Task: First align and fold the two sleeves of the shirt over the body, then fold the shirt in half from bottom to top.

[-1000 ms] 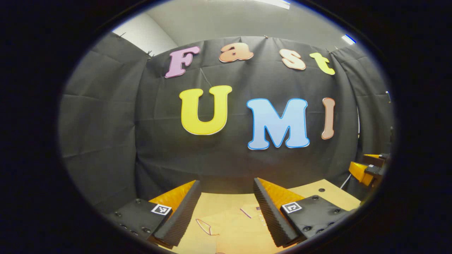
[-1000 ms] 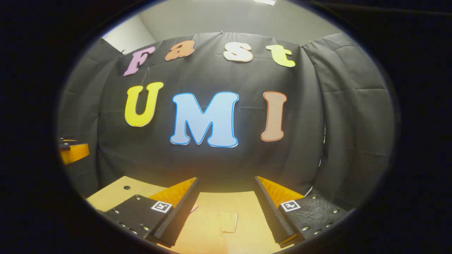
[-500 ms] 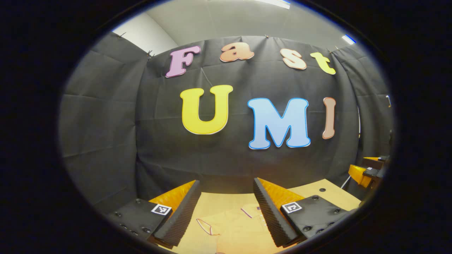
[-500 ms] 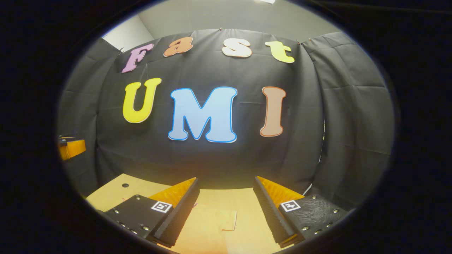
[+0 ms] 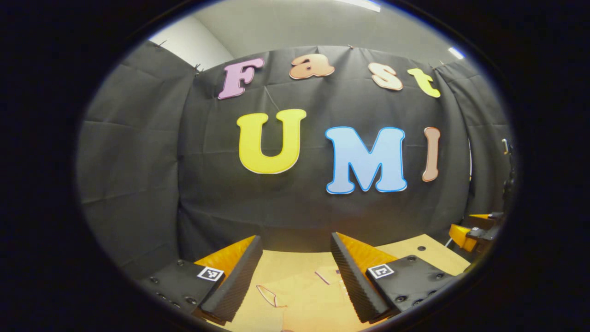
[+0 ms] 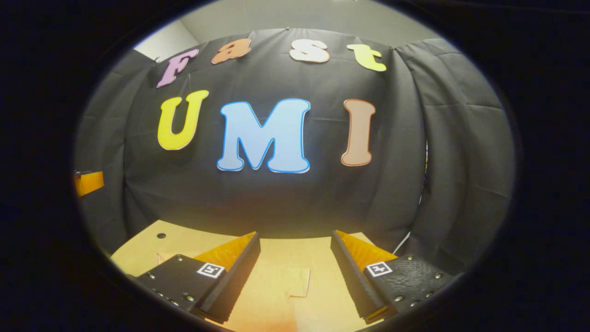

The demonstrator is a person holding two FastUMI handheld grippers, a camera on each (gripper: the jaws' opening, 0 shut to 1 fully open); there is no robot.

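The desk (image 5: 433, 251) is a pale wooden top that runs back to the booth's black cloth wall, and the shirt (image 5: 304, 299) lies flat on it, close to the desk's near edge and low in both views. The shirt is nearly the same tan as the wood, so its outline is hard to follow; thin dark piping picks out a collar or placket in the left gripper view. In the right gripper view a squared sleeve end (image 6: 297, 283) lies on the desk.

The left hand-held gripper (image 5: 295, 276) hangs above the desk with its jaws spread wide and nothing between them. The shirt lies forward of it and below, the piped part showing in the gap between the jaws. The right hand-held gripper (image 6: 295, 276) is likewise released and empty, and the sleeve end sits straight ahead and below it, in line with its open gap. Each gripper looks nearer to its own side of the garment, so a sleeve fold would likely start with a plain descent. Off toward the desk's right edge, the right hand-held gripper shows small in the left gripper view.
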